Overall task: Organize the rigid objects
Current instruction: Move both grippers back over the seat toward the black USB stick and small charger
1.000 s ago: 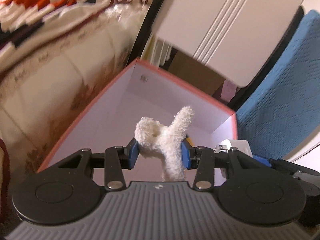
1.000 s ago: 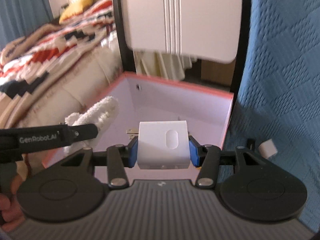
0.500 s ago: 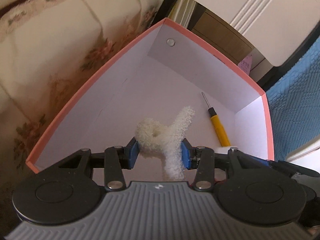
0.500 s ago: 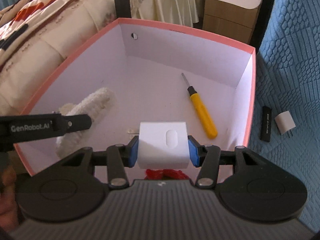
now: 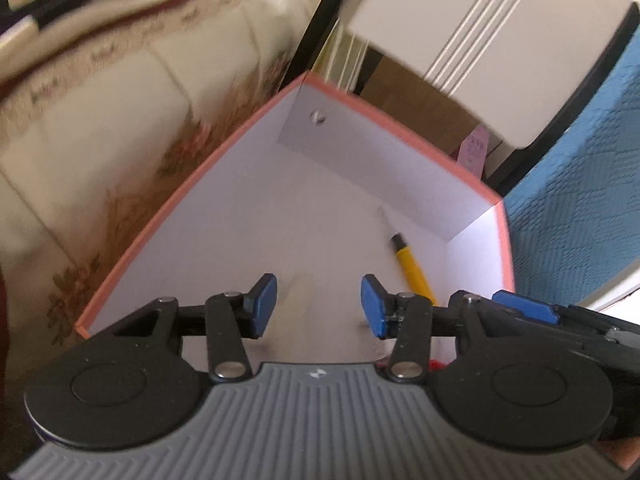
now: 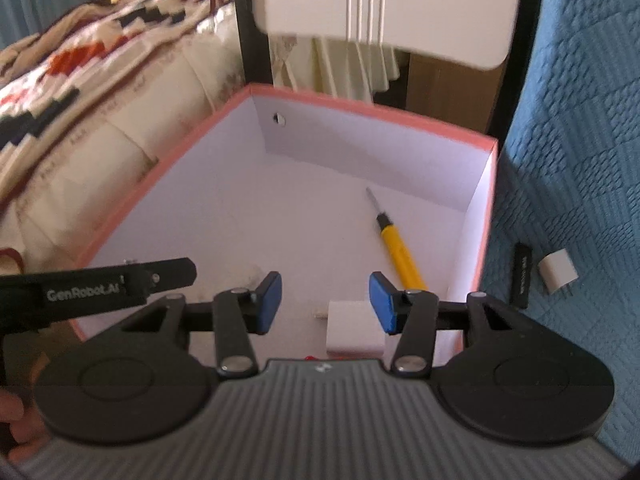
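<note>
The left gripper (image 5: 318, 304) is spread, its jaws just opened further, nothing between them. The right gripper (image 6: 325, 303) is parted over the pink-rimmed box (image 6: 372, 110); the white charger (image 6: 354, 334) lies inside, released, beside the yellow screwdriver (image 6: 400, 256).

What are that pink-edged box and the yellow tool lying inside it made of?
The box looks like stiff cardboard: thin flat walls, matte white inside, salmon-pink rim. The screwdriver seems to have a smooth, slightly glossy yellow plastic handle, a black collar and a thin grey shaft, probably metal, though it is blurred.
</note>
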{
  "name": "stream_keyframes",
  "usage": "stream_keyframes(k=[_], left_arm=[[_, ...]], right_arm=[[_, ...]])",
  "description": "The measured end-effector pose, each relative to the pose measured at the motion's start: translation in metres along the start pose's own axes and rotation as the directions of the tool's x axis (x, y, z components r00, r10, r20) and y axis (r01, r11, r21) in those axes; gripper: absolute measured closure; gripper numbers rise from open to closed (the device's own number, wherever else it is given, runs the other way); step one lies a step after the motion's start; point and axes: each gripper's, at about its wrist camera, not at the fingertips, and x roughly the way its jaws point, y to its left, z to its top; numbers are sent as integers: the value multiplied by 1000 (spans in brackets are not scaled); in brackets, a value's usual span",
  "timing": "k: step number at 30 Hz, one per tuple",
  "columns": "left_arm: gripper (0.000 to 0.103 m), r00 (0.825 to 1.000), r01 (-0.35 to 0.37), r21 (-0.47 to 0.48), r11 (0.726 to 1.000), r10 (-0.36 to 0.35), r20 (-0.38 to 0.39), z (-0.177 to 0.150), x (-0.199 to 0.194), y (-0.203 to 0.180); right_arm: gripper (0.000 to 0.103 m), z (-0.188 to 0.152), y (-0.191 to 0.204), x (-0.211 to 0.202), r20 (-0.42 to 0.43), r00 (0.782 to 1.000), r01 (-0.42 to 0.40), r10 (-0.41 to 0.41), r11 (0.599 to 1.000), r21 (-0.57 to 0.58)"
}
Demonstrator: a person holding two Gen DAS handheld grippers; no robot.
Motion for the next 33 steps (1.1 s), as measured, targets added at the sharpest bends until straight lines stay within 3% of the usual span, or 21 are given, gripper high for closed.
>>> stream_keyframes(k=[10,19,33], left_arm=[[50,987,49,103,993,-64,149,1,-71,-62],[50,966,85,165,983,-122,229,-18,-114,-114],[50,961,129,275,953,-188,201,-75,-116,-183]], right_arm=[[52,3,-21,-80,170,985,5,-5,1000,4],[52,-16,-50,-141,277,960,28,-33,999,22],[52,-78,-104,-192,327,937,90,-120,990,107]])
